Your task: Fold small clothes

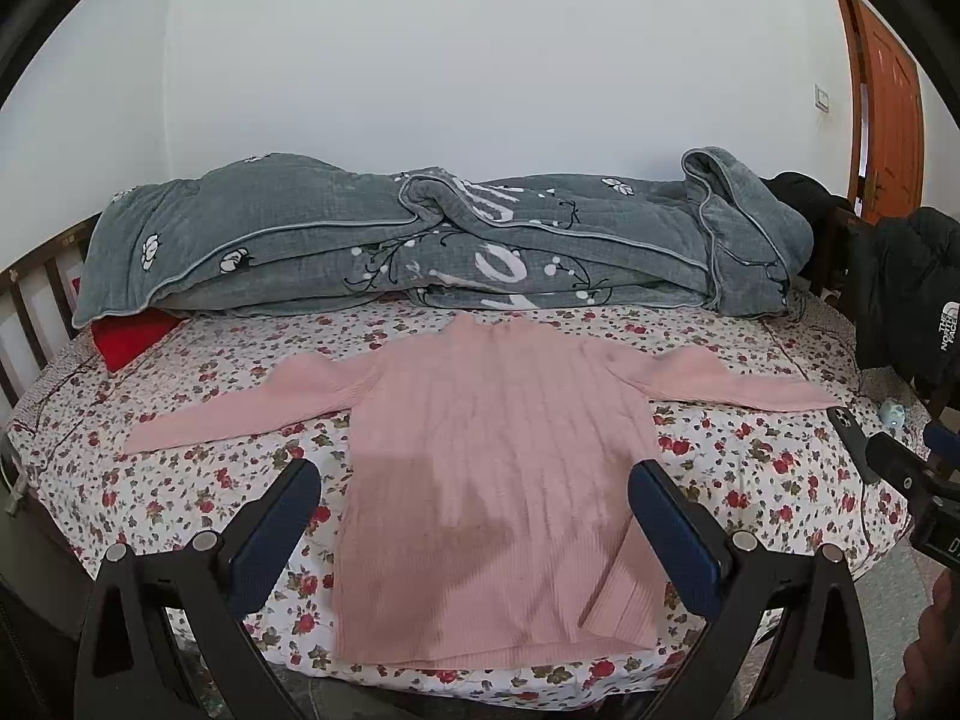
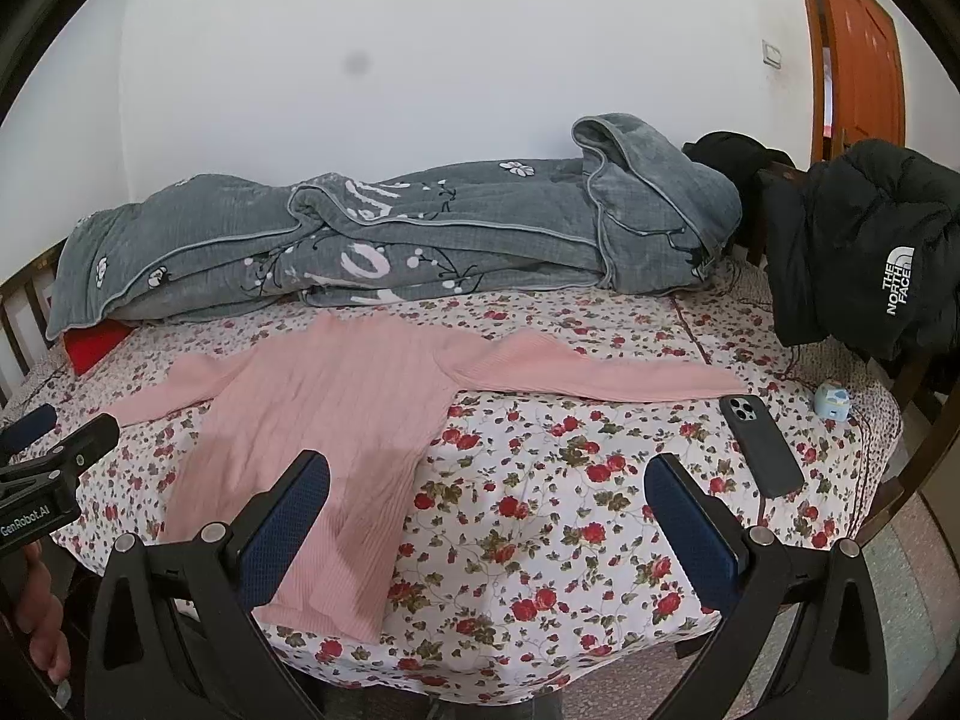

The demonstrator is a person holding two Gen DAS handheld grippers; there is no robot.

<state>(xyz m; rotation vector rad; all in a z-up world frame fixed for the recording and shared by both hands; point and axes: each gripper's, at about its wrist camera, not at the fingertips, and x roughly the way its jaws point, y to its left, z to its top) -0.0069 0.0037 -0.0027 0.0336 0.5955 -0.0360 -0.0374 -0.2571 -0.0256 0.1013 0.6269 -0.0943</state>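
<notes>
Left wrist view — pink sweater point(image 1: 492, 468) lies flat on the floral bedsheet point(image 1: 750, 480), both sleeves spread, hem toward the camera; no fold made. Left gripper point(image 1: 474, 516) hovers above the hem, fingers apart, empty.

Right wrist view — same sweater point(image 2: 318, 438) unfolded, left of centre. Right gripper point(image 2: 486, 516) spread wide, empty, over bare sheet. Phone point(image 2: 762, 444) near the right sleeve's end. Judgement: everything left to do.

Both wrist views facing bed point(image 1: 180, 480)
</notes>
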